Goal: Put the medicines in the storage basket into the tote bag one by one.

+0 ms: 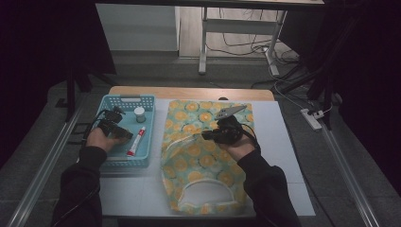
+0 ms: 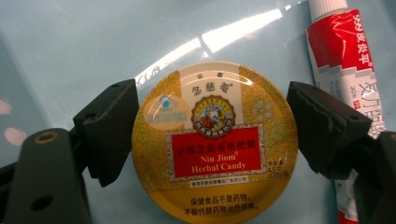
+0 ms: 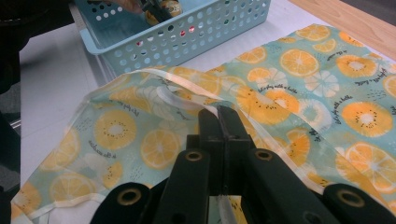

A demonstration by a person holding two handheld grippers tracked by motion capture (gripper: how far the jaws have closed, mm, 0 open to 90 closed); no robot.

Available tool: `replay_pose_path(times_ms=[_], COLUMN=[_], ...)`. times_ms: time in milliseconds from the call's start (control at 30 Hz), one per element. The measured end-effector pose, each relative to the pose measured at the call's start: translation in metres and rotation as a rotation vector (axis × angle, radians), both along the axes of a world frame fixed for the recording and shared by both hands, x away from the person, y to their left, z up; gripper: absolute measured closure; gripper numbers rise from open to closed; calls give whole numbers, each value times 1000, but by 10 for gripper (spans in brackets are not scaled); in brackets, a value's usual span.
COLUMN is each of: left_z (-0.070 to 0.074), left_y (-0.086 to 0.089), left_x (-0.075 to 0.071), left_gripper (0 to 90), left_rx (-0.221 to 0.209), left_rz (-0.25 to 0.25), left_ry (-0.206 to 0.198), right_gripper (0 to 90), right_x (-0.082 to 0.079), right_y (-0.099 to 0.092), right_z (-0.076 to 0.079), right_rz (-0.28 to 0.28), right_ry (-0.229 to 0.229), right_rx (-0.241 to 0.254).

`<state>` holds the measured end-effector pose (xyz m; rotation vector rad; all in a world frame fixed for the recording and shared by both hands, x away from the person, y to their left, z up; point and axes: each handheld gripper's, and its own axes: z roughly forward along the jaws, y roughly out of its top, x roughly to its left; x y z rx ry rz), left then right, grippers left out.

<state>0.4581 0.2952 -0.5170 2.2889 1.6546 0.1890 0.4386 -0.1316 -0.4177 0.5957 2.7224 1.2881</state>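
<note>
High view: left gripper sits in the blue basket, at 9 o'clock from the fruit-print bag. Right gripper is over the bag, pointing to 9 o'clock, nearer the bag's edge. A tube lies long axis 12-to-6; a small jar is at its 12.

Left gripper view: round candy tin lies flat on the basket floor, dead centre between the jaws, at 9 and 3 o'clock. Pads look just off the rim, not clamped. Tube at 2 o'clock.

Right gripper view: jaws shut, pinching the bag's white edge strip, lifting it. Basket at 11 o'clock.

Next call: close left straight in, no realignment.
</note>
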Motion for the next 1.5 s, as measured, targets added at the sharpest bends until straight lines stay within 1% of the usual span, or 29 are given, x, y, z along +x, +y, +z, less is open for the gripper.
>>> replay_pose_path(times_ms=[133, 267, 400, 500, 567, 633, 700, 800, 967, 1033, 1167, 1267, 1367, 1433, 1500], left_z=[1, 2, 7, 12, 14, 18, 22, 30, 42, 46, 51, 55, 59, 61, 63], left_y=[0, -1, -1, 0, 1, 1, 2, 1, -4, -6, -7, -8, -12, -16, -19], left_x=[0, -1, -2, -3, -4, -6, -8, -12, -21, -25, -31, -36, -41, -45, -49], left_gripper=[207, 208, 210, 210, 210, 211, 211, 211, 211, 211, 211, 211, 211, 211, 211], left_rx=[-11, -14, -26, -44, -61, -82, -98, -141, -174, -183, -203, -223, -228, -217, -229], left_rz=[11, 4, 5, 10, 12, 8, 0, -19, -61, -77, -101, -113, -126, -136, -150], left_ry=[7, 10, -14, -41, -48, -64, -75, -102, -152, -174, -204, -219, -232, -244, -247], right_gripper=[898, 899, 899, 898, 898, 898, 899, 898, 899, 899, 899, 899, 899, 899, 899], right_x=[0, 1, 1, 1, 1, 1, 1, 1, 1, 1, 1, 2, 2, 2, 2], right_y=[0, 0, 0, -1, -1, -1, -2, -2, -2, -2, -2, -2, -1, -1, -1], right_z=[0, -1, -1, 0, 0, 0, 0, 0, 0, 0, 0, -1, -1, -1, -2], right_rz=[-2, -2, -4, -4, -7, -6, -8, -9, -12, -13, -14, -14, -16, -16, -16], right_ry=[-2, 0, 1, -1, 0, -3, -2, -4, -7, -7, -6, -8, -8, -8, -9], right_rx=[2, 2, 3, 5, 6, 8, 9, 9, 10, 11, 11, 9, 8, 7, 7])
